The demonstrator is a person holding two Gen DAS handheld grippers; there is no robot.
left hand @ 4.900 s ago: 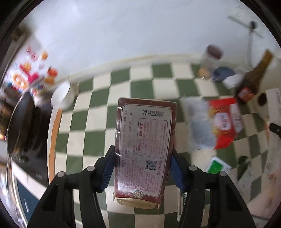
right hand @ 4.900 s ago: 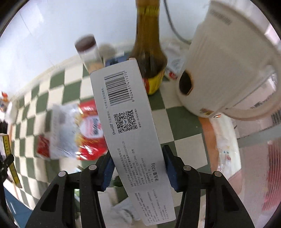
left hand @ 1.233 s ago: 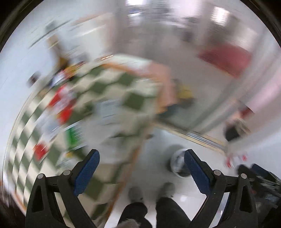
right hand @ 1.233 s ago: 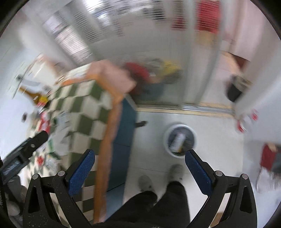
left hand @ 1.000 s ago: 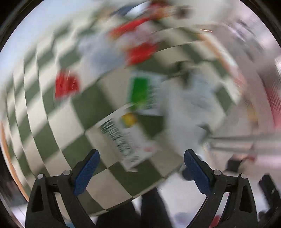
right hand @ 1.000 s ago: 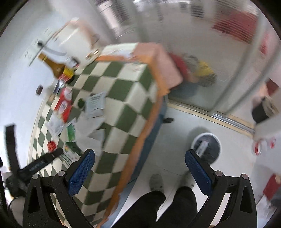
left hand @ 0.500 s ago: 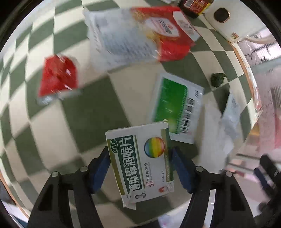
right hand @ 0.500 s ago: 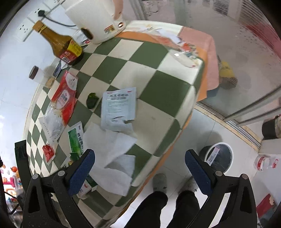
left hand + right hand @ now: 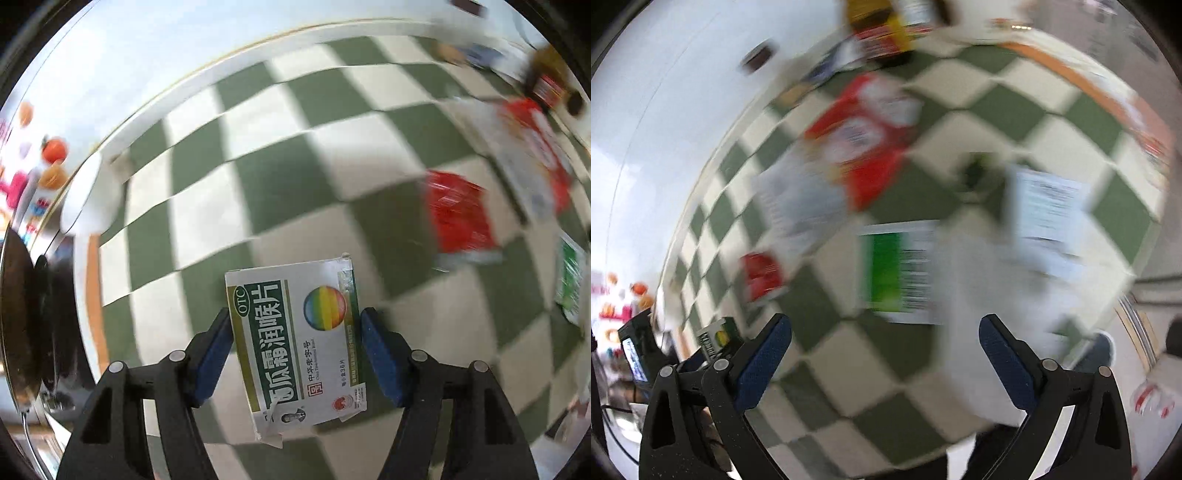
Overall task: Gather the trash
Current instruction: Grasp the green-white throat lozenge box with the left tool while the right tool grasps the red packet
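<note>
My left gripper (image 9: 295, 350) is shut on a white and green medicine box (image 9: 295, 339) with a rainbow circle, held above the green and white checkered tablecloth (image 9: 207, 206). The box also shows at the lower left of the right wrist view (image 9: 716, 338). My right gripper (image 9: 884, 358) is open and empty above the table's near part. Ahead of it lie a green and white sachet (image 9: 897, 269), a white tissue (image 9: 990, 288), a printed leaflet (image 9: 1045, 214), a red and white snack bag (image 9: 864, 136) and a small red packet (image 9: 762, 275). The small red packet also shows in the left wrist view (image 9: 458, 214).
A brown sauce bottle (image 9: 882, 26) and a dark-lidded jar (image 9: 757, 55) stand by the white wall at the back. A white bowl (image 9: 88, 199) sits at the table's left end beside a dark pan (image 9: 18, 314). The orange table edge (image 9: 1082, 85) runs at the right.
My left gripper has closed on the medicine box and lifted it, swinging toward the wall. My right gripper has swung down from the floor and bin toward the littered table, still open.
</note>
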